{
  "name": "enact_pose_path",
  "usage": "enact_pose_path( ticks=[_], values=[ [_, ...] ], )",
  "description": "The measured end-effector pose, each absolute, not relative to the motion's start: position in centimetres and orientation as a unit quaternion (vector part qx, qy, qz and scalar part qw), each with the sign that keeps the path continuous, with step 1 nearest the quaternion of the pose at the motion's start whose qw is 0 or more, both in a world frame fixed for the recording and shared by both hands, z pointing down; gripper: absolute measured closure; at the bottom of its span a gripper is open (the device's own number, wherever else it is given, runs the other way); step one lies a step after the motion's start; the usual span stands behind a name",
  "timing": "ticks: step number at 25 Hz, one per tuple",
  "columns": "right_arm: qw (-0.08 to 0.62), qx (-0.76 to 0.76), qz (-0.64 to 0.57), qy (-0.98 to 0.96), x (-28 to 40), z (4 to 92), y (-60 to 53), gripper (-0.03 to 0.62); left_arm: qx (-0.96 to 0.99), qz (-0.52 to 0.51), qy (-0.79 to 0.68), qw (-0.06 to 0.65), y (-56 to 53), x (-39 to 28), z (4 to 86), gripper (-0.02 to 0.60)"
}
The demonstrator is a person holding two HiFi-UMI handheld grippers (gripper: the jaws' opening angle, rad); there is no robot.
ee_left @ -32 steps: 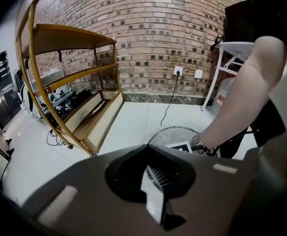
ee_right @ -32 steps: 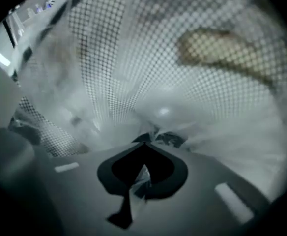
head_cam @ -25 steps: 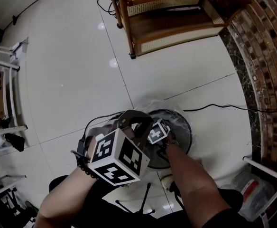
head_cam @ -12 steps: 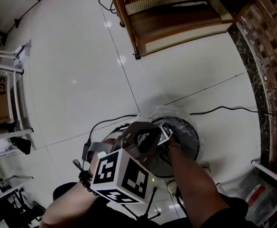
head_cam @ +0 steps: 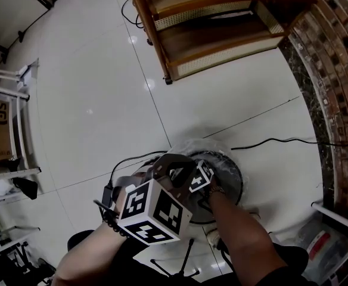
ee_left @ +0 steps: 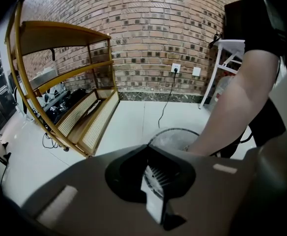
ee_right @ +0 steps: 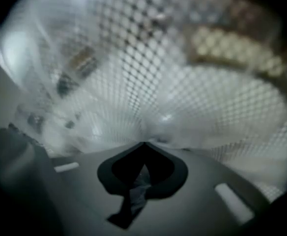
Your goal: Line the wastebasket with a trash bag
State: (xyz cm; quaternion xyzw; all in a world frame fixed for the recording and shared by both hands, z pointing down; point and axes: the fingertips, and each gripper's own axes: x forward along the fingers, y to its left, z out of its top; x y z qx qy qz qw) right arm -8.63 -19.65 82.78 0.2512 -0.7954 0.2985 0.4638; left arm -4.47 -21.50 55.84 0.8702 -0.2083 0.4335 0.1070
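My right gripper (ee_right: 143, 144) is inside the mesh wastebasket (head_cam: 238, 174), jaws closed, pinching trash bag (ee_right: 109, 127) film. My left gripper (ee_left: 148, 150) is closed and empty above the wastebasket rim. Bag looks light, limp, slippery, tear-prone; best gripped at the hem.

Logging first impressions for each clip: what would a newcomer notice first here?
The right gripper sits deep inside the mesh wastebasket, shut on the clear trash bag that puckers at its tips. Nearer the camera, the left gripper with its black-and-white marker cube hovers shut just short of the rim.
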Motion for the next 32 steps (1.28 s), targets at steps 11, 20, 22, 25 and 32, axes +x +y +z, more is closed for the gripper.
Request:
enact_pose_path(
  ticks=[11, 20, 22, 25, 32],
  values=[
    [0.435, 0.276, 0.27, -0.813, -6.8, 72.5, -17.0, 0.591, 0.873, 0.411, -0.229, 0.13, -20.6, -6.0, 56.0, 0.578],
    [0.378, 0.321, 0.254, -0.83, -4.7, 63.6, -16.7, 0.591, 0.872, 0.403, -0.246, 0.13, -18.1, -5.8, 54.1, 0.578],
    [0.36, 0.338, 0.256, -0.831, -3.5, 61.5, -16.7, 0.591, 0.869, 0.403, -0.25, 0.138, -17.3, -6.1, 53.7, 0.578],
    [0.339, 0.365, 0.254, -0.829, -1.1, 58.5, -16.8, 0.592, 0.867, 0.406, -0.253, 0.14, -16.0, -6.0, 53.3, 0.577],
    [0.304, 0.398, 0.212, -0.839, 0.8, 52.6, -14.7, 0.591, 0.87, 0.378, -0.284, 0.143, -13.8, -4.6, 51.9, 0.578]
  ],
)
